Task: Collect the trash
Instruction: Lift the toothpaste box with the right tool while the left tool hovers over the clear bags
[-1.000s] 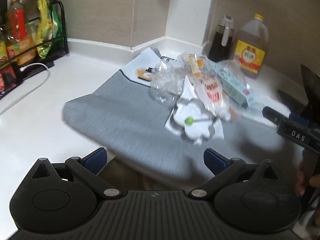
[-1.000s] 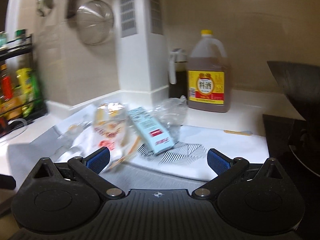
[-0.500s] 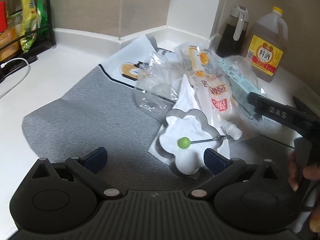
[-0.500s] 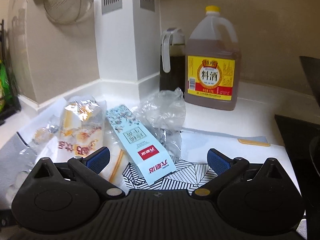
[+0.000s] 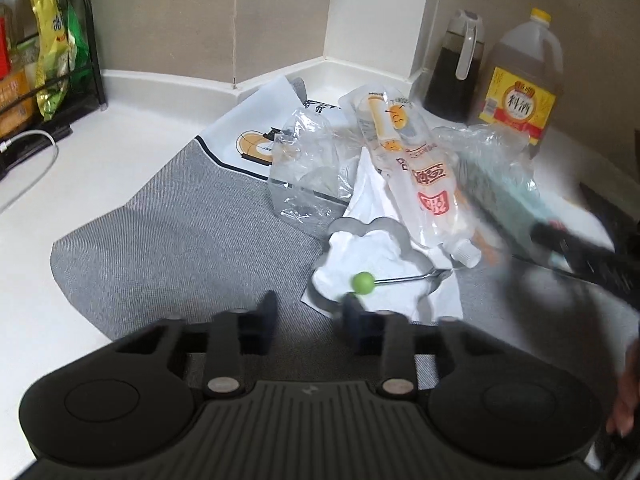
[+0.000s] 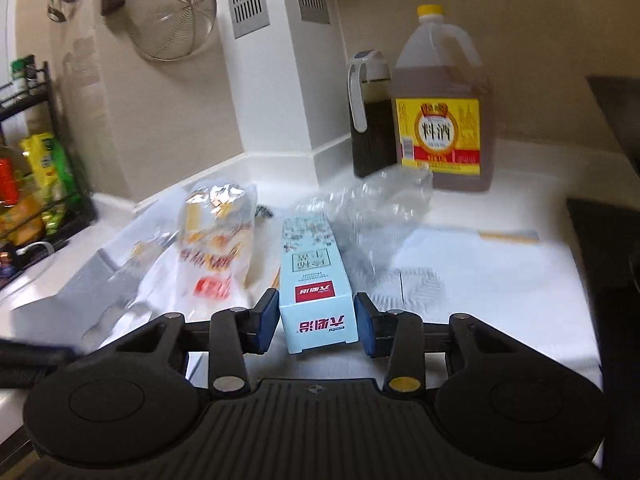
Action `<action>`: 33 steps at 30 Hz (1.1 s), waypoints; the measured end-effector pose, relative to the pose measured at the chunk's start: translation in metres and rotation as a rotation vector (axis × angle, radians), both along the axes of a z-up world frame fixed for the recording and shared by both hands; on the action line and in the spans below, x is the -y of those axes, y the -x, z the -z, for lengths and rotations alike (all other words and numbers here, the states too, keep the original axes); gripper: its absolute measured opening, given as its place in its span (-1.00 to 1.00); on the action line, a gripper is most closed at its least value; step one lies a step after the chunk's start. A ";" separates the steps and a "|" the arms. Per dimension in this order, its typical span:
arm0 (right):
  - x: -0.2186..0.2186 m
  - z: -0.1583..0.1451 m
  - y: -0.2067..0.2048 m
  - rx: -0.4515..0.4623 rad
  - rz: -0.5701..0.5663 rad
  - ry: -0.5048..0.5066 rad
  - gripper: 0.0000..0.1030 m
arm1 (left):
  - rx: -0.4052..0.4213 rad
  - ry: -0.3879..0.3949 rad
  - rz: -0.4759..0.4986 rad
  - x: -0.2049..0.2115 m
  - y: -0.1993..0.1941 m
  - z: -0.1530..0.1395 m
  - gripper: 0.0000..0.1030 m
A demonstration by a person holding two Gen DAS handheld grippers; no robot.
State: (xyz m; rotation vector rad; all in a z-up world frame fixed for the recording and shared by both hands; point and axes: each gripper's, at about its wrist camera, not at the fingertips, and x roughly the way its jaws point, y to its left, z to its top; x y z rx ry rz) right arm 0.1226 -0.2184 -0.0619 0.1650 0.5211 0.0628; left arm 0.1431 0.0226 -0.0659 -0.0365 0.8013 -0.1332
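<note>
right gripper [image 6: 316, 322]: jaws closing around the pale blue carton [image 6: 314, 284], pads not quite on it yet, lined up for a grab | left gripper [image 5: 308, 318]: jaws closing on nothing, over the grey mat [image 5: 180, 240] | rest of the trash: printed pouch [image 5: 416, 176], clear wrappers piled just beyond on the surface [image 5: 100, 152]
</note>
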 end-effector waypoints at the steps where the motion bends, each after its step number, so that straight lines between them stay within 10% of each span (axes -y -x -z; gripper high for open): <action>1: 0.002 0.000 0.009 0.000 -0.011 -0.009 -0.16 | 0.001 0.008 0.004 -0.002 0.001 0.000 -0.39; 6: 0.011 0.010 0.022 -0.048 -0.020 -0.064 -0.15 | 0.006 0.011 0.009 0.000 0.004 0.000 -0.32; 13: 0.003 0.017 0.030 -0.081 -0.020 -0.098 -0.13 | 0.030 -0.009 0.028 -0.005 0.015 0.000 0.30; 33: -0.001 -0.007 0.061 -0.042 -0.003 -0.068 -0.13 | 0.071 0.069 0.081 -0.020 0.031 -0.022 0.68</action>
